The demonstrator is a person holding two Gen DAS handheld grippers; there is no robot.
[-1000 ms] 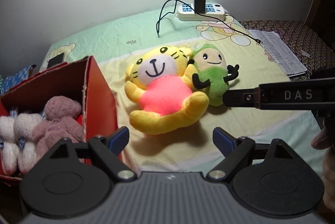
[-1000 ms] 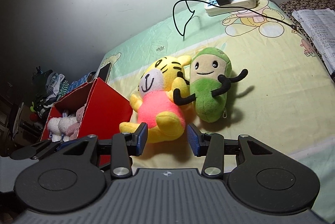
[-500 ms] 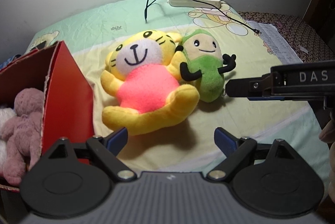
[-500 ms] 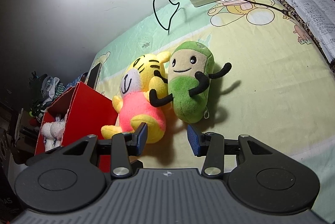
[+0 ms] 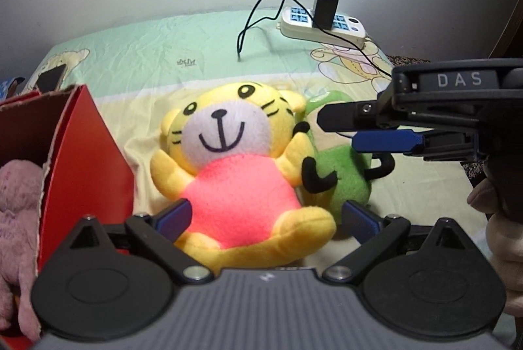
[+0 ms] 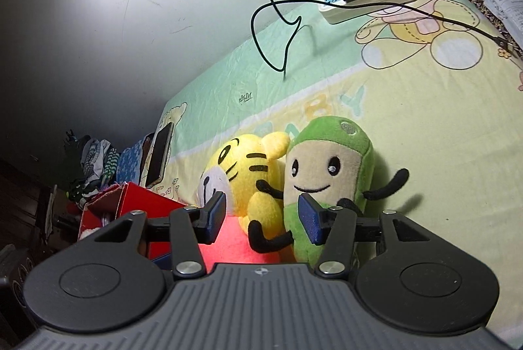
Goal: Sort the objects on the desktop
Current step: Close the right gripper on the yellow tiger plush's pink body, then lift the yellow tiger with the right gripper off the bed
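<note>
A yellow tiger plush [image 5: 233, 160] with a pink belly lies face up on the sheet, and a green plush [image 5: 343, 176] leans on its right side. My left gripper [image 5: 266, 217] is open, its fingers either side of the tiger's belly and legs. My right gripper [image 6: 263, 219] is open, low over the two plushes where the green plush [image 6: 327, 180] meets the tiger [image 6: 248, 170]. The right gripper also shows in the left wrist view [image 5: 369, 129], above the green plush. A red box [image 5: 81, 153] at the left holds a pink plush [image 5: 16, 196].
A white power strip [image 5: 322, 26] with a black charger and cables lies at the back by the wall. A phone [image 6: 160, 158] lies at the sheet's left edge. Papers [image 6: 506, 9] lie at the far right. Clothes [image 6: 94, 160] are piled beyond the box.
Both grippers have moved forward and down onto the plushes. The left fingers now straddle the tiger. The right gripper has opened wider and come over the green plush.
</note>
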